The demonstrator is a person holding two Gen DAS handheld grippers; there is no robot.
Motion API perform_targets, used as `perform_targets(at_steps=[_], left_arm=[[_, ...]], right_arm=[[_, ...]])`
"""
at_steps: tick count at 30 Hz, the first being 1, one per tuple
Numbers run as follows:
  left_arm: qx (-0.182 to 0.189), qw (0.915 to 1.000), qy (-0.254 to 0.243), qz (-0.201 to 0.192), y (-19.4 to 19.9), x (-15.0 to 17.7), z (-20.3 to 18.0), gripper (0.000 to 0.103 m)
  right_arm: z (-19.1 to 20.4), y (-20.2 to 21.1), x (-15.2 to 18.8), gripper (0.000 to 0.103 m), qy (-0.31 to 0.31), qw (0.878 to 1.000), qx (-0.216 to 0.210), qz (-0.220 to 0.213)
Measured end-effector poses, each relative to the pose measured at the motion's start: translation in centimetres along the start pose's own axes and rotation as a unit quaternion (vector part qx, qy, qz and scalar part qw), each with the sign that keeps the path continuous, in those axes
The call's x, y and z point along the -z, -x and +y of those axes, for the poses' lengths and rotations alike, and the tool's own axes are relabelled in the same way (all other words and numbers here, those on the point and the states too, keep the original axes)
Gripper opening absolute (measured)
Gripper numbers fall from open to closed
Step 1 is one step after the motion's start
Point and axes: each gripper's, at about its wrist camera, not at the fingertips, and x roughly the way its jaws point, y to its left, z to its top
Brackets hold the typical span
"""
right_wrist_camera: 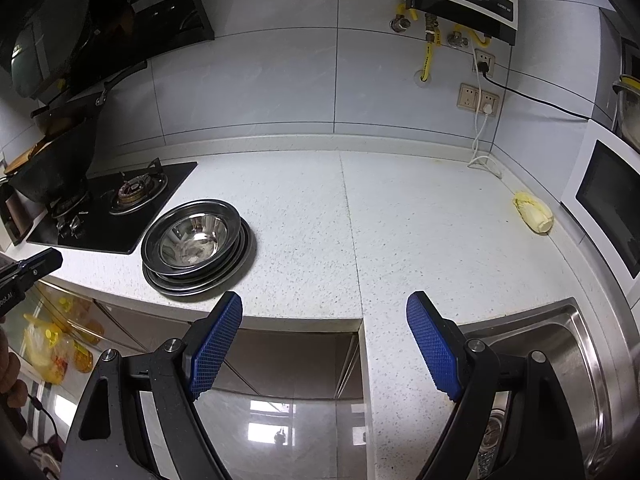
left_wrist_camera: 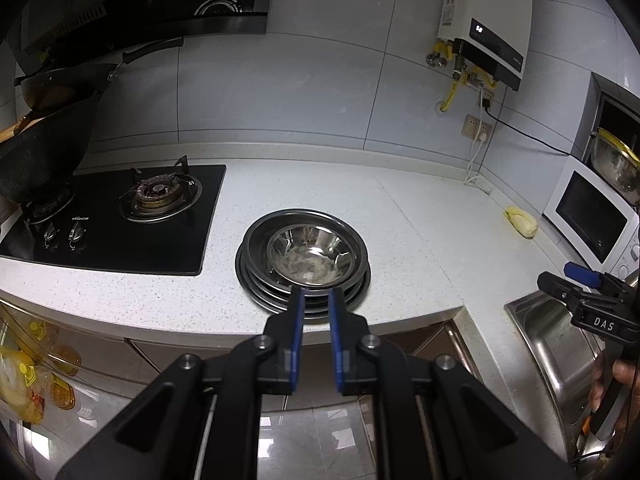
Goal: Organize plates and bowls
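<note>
Nearest the left wrist lens, the left hand-held gripper (left_wrist_camera: 316, 294) fills the bottom centre of the frame, its blue pads drawn close with only a narrow gap and nothing between them; the tips sit just in front of the near rim of the stack of plates (left_wrist_camera: 256, 284) without a visible grip on it. That stack lies on the speckled white tabletop (left_wrist_camera: 420, 232) at mid-frame, with a shiny steel bowl (left_wrist_camera: 310, 254) nested on top, just right of the black gas hob (left_wrist_camera: 120, 216). In the right wrist view, the right hand-held gripper (right_wrist_camera: 324, 312) stands released at the bottom, its textured blue pads well apart and empty, hanging over the tabletop's front edge; the plates and bowl lie left of centre. A steel sink (right_wrist_camera: 580, 344) sits lower right, a yellowish cabbage (right_wrist_camera: 534, 212) near a white microwave (right_wrist_camera: 608, 208) at right.
</note>
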Motion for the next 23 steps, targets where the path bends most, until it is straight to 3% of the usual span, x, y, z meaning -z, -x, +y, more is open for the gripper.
perform_targets(at_steps=[23], left_arm=[[-0.013,0.9998,-0.013,-0.003,0.41,0.54,-0.3,0.012]], right_arm=[[-0.09,-0.28,0.17,0.08,0.011,1.0,-0.003,0.006]])
